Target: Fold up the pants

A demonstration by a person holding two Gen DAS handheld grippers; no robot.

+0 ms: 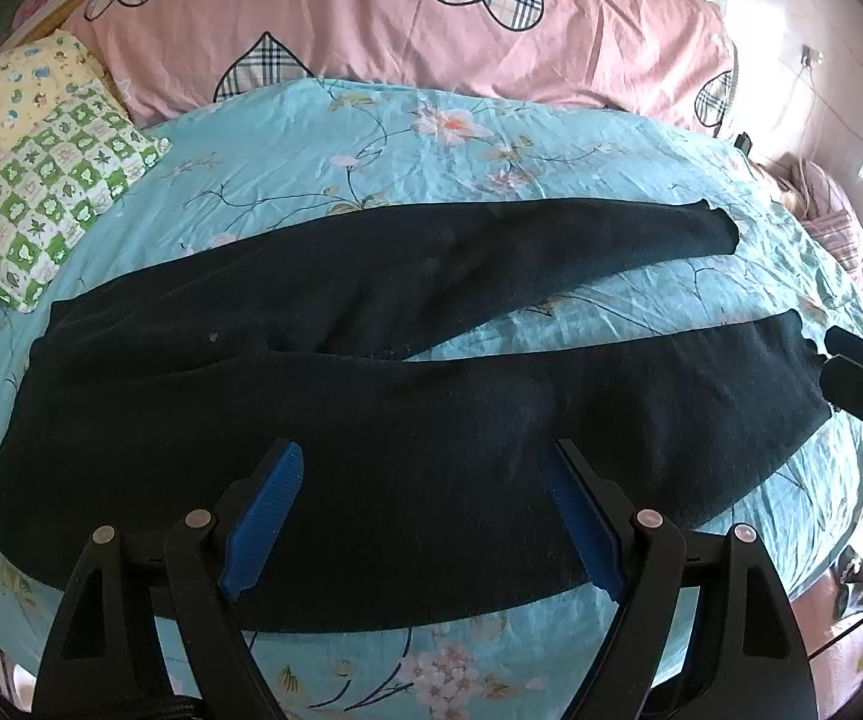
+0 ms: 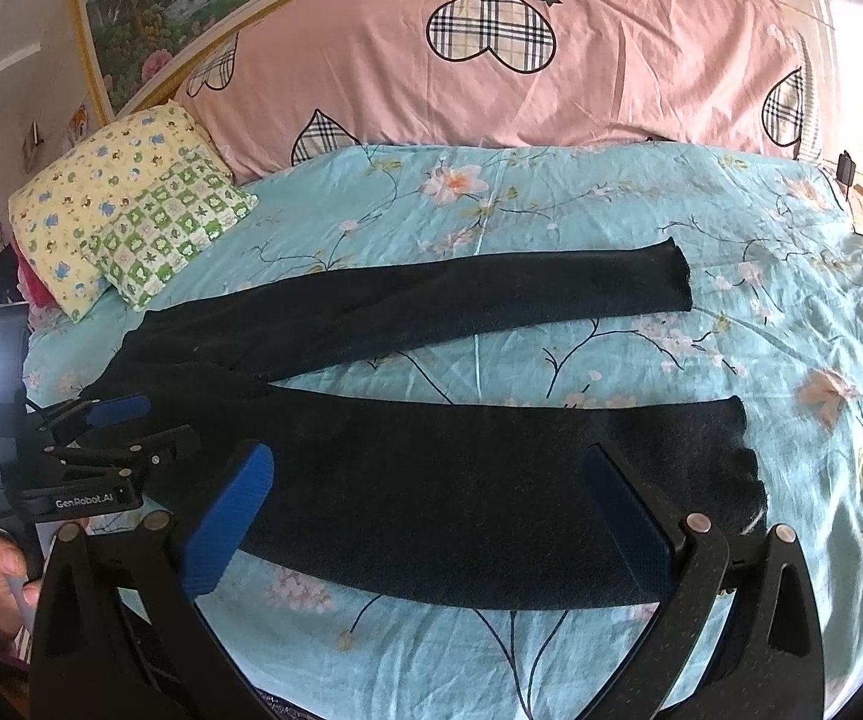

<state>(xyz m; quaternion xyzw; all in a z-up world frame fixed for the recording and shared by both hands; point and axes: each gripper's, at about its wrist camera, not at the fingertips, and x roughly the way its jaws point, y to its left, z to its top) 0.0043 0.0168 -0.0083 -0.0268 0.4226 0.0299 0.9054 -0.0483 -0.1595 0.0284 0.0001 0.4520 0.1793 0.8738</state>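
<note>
A turquoise floral bedsheet carries black pants spread flat, legs parted in a V. Pink heart-print bedding lies behind. Left gripper and right gripper hover over the near leg, both spread wide, holding nothing.

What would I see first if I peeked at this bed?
Most likely the dark pants, spread flat across the blue flowered sheet with the two legs apart like a V. Behind them leans a big pink pillow with plaid hearts. Up close, the left gripper and the right gripper hang open over the near leg.
</note>
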